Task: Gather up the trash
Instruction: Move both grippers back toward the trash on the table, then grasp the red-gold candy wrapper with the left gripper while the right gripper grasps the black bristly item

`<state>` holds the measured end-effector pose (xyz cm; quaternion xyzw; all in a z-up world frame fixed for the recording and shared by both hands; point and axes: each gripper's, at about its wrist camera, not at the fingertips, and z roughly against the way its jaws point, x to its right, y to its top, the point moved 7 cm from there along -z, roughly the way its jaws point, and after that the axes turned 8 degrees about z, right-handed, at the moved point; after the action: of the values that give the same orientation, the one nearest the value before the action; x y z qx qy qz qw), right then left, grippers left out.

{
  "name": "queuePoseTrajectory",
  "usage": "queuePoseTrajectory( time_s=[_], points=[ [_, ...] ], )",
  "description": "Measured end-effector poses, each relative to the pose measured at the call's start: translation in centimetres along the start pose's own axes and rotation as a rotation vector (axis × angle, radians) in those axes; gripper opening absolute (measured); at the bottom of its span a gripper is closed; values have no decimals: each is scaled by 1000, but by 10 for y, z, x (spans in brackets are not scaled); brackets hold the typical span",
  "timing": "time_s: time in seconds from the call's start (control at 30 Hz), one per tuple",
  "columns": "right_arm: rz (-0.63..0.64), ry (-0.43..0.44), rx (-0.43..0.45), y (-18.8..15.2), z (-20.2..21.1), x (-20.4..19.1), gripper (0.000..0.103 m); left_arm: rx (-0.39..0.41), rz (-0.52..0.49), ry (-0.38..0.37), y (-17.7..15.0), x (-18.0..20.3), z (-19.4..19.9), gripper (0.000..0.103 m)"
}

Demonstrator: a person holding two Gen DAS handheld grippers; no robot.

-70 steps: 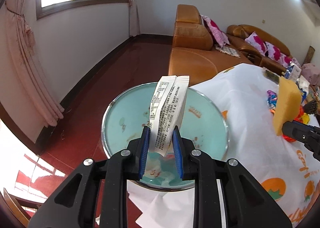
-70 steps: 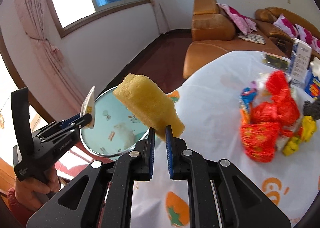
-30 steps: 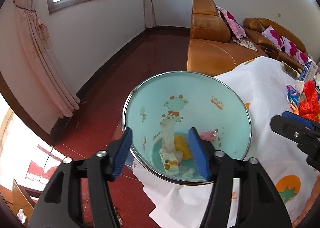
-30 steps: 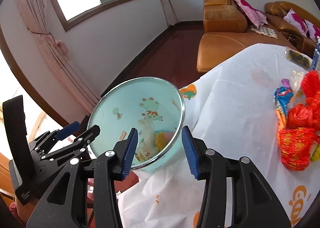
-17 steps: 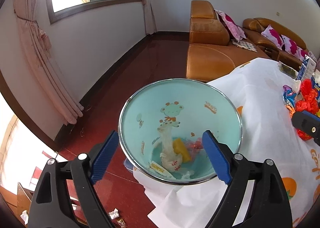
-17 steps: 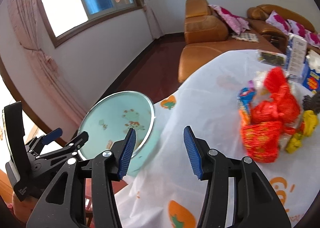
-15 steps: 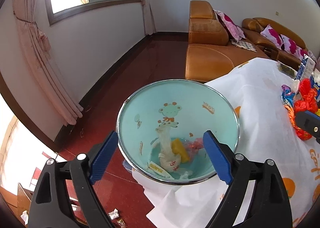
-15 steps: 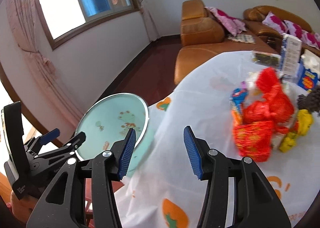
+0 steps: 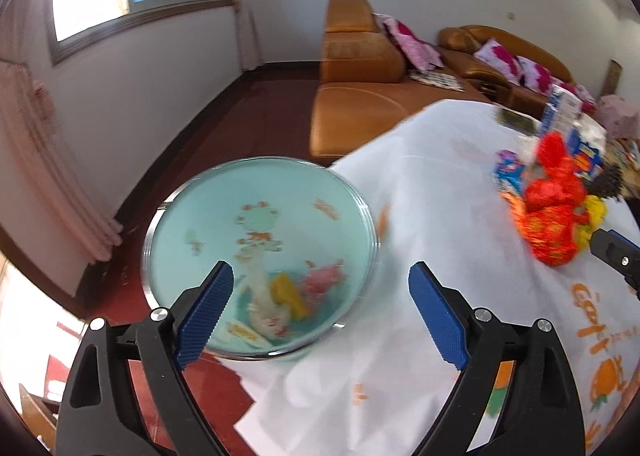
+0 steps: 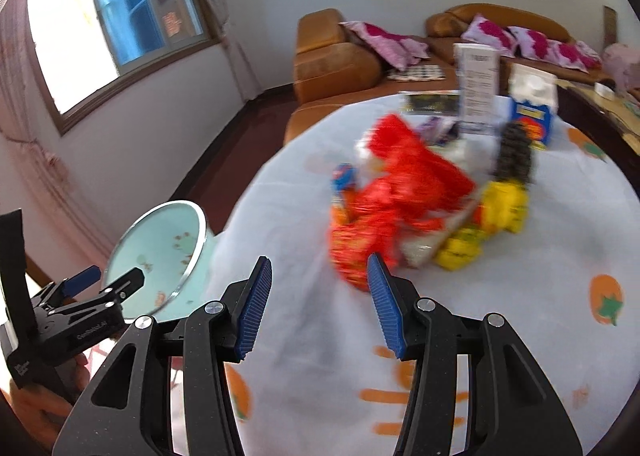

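Between the wide-apart fingers of the left gripper (image 9: 316, 312) nothing is held; below sits the bin (image 9: 360, 199), beside the table (image 9: 432, 215), with scraps inside. Right gripper (image 10: 318, 304) hangs parted and empty over the cloth, near the red wrappers (image 10: 400, 191).

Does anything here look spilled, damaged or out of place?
Nothing looks spilled. The trash bin holds scraps; a heap of red and yellow wrappers lies on the table, not yet collected.
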<state>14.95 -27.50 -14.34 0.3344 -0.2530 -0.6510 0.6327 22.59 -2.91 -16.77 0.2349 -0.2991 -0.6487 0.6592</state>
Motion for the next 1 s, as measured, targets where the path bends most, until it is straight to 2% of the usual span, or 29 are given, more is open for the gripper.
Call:
queuePoseTrajectory(
  time_s=[0.37, 0.6, 0.7, 0.77, 0.93, 0.97, 1.0],
  points=[
    [-118, -123, 10, -20, 24, 85, 50, -32, -72, -175, -7, 96, -11, 87],
    [-171, -150, 18, -27, 34, 120, 50, -35, -147, -275, -12, 168, -16, 86],
    [-188, -153, 19, -30, 36, 128, 50, -63, -153, -303, -16, 194, -27, 86],
    [-195, -154, 17, -33, 36, 132, 50, -77, -151, -314, -18, 207, -34, 86],
    [-208, -159, 18, -36, 39, 141, 50, -88, -156, -269, -23, 219, -51, 86],
    [-212, -161, 18, -36, 40, 143, 50, -95, -148, -270, -23, 217, -53, 81],
    [-215, -163, 19, -36, 41, 145, 50, -107, -143, -275, -24, 215, -56, 70]
  ],
)
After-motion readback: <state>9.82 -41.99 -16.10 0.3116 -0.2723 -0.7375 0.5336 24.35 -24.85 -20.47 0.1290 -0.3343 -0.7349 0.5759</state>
